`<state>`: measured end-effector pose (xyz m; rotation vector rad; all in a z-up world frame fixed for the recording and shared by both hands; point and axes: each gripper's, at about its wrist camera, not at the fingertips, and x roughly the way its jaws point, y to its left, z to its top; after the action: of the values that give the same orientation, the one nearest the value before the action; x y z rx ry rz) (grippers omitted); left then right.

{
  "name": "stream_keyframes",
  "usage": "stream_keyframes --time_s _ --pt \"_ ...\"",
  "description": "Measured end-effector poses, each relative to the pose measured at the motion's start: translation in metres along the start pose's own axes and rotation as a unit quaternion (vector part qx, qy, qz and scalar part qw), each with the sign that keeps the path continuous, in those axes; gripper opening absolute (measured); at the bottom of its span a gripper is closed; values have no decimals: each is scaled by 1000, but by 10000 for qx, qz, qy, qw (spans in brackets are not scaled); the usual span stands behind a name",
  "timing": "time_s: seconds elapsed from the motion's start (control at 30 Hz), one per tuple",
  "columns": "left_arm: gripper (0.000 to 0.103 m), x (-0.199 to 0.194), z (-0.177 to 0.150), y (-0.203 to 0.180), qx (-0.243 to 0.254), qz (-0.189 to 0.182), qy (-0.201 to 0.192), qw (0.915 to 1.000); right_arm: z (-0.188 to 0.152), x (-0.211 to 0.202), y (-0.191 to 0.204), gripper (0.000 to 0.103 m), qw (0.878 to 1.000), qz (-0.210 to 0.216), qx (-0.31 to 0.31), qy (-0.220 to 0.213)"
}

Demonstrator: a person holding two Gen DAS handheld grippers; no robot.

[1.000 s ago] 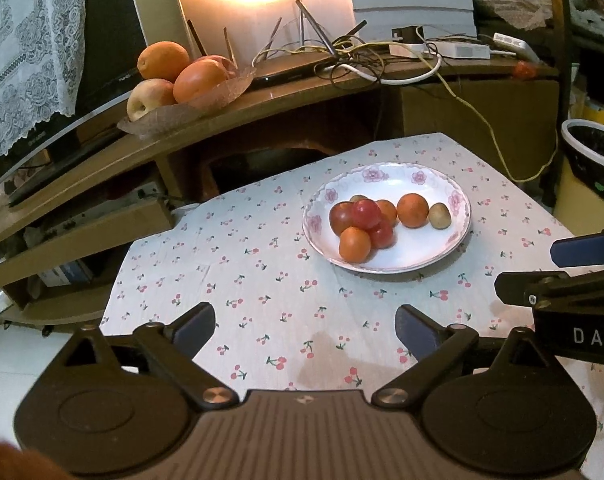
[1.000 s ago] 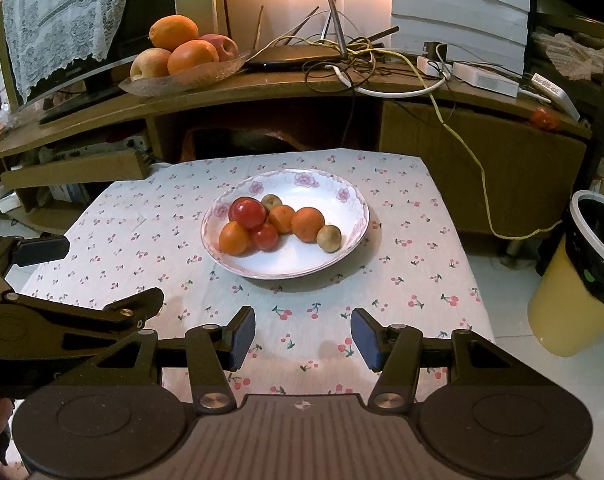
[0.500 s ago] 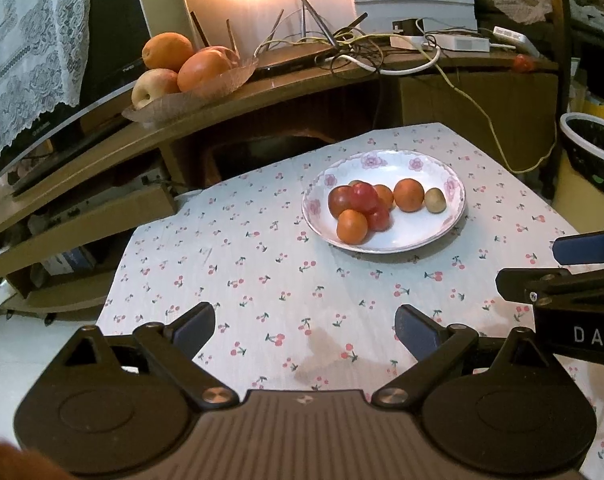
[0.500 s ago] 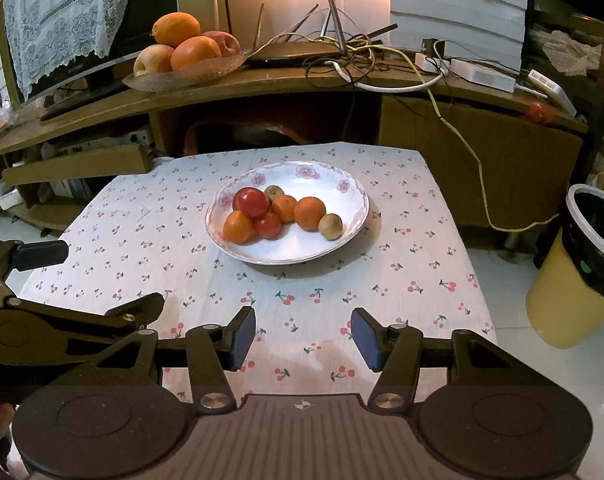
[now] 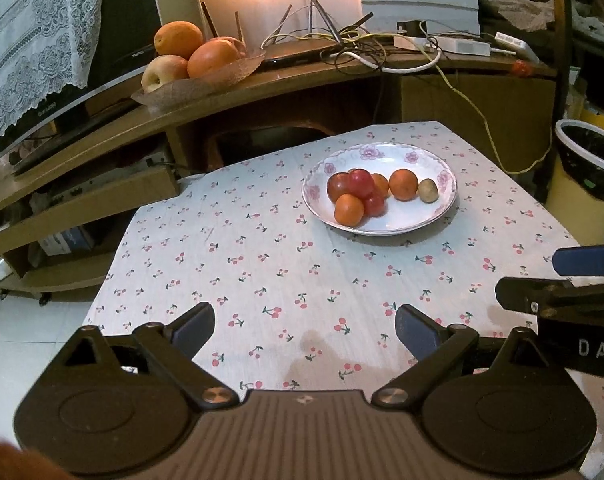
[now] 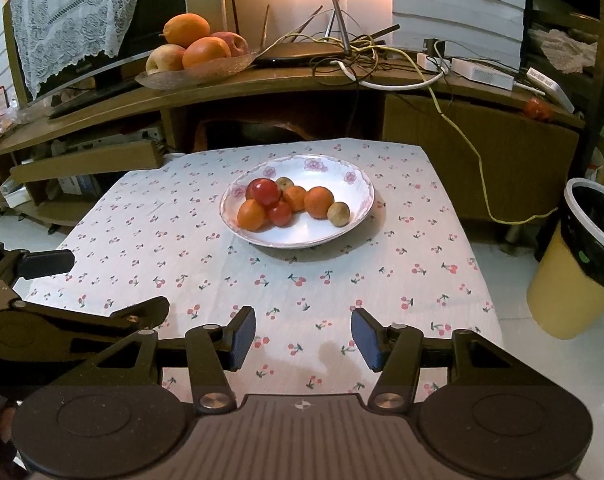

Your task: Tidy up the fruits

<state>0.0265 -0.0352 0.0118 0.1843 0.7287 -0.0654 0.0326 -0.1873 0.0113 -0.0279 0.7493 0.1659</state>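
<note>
1. I have drawn both grippers back; the plate (image 6: 360,216) of fruits (image 6: 280,202) sits farther off, mid-table
2. Left gripper (image 5: 304,330) and right gripper (image 6: 303,338) both spread, empty, so sorting looks finished

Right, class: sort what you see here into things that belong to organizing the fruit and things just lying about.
Part of the job: white plate; red tomato; orange; small brown fruit.

Lying about: glass fruit dish; cables; yellow bin.
</note>
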Motion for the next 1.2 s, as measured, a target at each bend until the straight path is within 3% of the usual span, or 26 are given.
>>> stream_keyframes --time_s 1.2 --pt "102 -27 -27 -7 202 83 127 9997 -35 -21 8 55 9996 -79 -41 262"
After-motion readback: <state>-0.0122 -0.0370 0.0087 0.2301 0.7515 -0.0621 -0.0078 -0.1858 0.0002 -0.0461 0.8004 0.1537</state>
